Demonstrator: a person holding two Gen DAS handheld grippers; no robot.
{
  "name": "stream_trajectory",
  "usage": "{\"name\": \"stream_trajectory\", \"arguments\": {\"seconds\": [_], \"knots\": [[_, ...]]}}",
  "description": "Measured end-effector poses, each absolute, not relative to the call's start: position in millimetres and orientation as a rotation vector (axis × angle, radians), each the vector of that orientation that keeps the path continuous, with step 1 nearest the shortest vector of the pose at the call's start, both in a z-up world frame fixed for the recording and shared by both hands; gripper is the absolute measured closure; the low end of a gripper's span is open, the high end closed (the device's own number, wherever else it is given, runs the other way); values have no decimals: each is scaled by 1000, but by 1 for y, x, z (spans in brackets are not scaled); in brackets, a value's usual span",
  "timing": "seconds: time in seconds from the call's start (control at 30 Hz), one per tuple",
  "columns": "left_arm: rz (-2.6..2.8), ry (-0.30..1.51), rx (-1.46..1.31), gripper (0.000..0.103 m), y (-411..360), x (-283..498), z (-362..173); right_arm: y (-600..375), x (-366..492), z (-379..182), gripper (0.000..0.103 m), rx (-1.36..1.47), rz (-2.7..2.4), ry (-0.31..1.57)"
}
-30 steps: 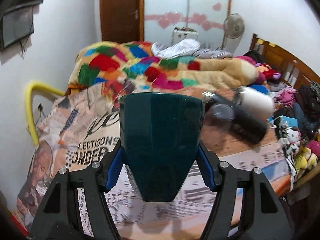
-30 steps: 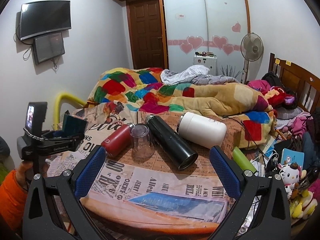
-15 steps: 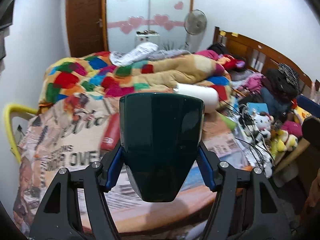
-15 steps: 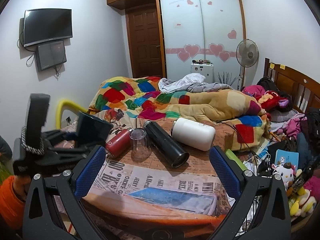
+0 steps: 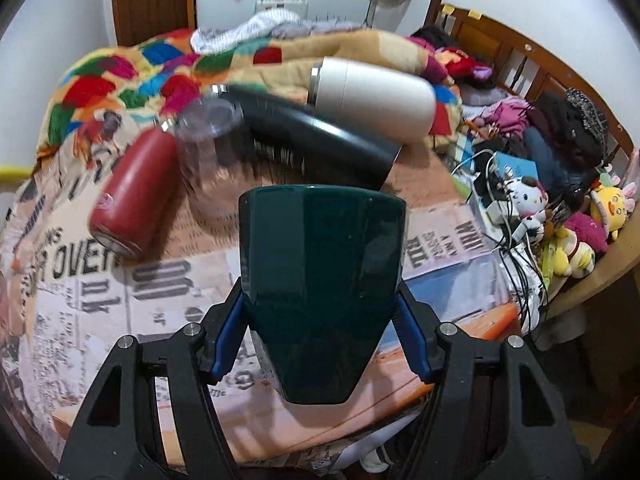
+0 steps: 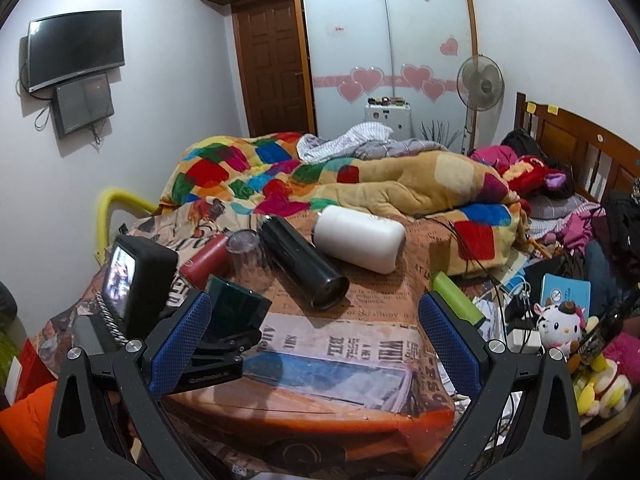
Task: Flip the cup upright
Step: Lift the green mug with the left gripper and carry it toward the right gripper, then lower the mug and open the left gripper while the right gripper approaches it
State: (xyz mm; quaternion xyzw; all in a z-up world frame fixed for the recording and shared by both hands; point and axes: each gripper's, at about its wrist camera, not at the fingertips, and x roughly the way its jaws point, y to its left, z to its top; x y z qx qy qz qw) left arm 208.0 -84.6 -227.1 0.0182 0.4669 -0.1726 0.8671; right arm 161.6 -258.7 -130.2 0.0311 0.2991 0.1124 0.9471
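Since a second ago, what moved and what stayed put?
The left tongs, still shut on the green cup, swung in from the table's left side toward its front edge. The right tongs stayed open and empty, rising slightly. The red bottle, clear cup, black flask and white flask did not move.

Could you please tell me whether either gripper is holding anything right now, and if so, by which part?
The left gripper clamps the dark green cup by its sides, near the narrower end closest to the camera. The right gripper is open and holds nothing.
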Motion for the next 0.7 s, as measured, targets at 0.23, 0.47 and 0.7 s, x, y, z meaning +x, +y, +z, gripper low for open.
{"name": "stream_trajectory", "arguments": {"seconds": [0.23, 0.47, 0.7], "knots": [[-352, 1022, 47, 36, -91, 220, -249, -263, 173, -147, 0, 69, 218, 656], [-354, 1040, 48, 36, -94, 226, -257, -260, 182, -158, 0, 62, 213, 695], [-359, 1039, 59, 36, -96, 229, -259, -255, 185, -163, 0, 48, 208, 723]]}}
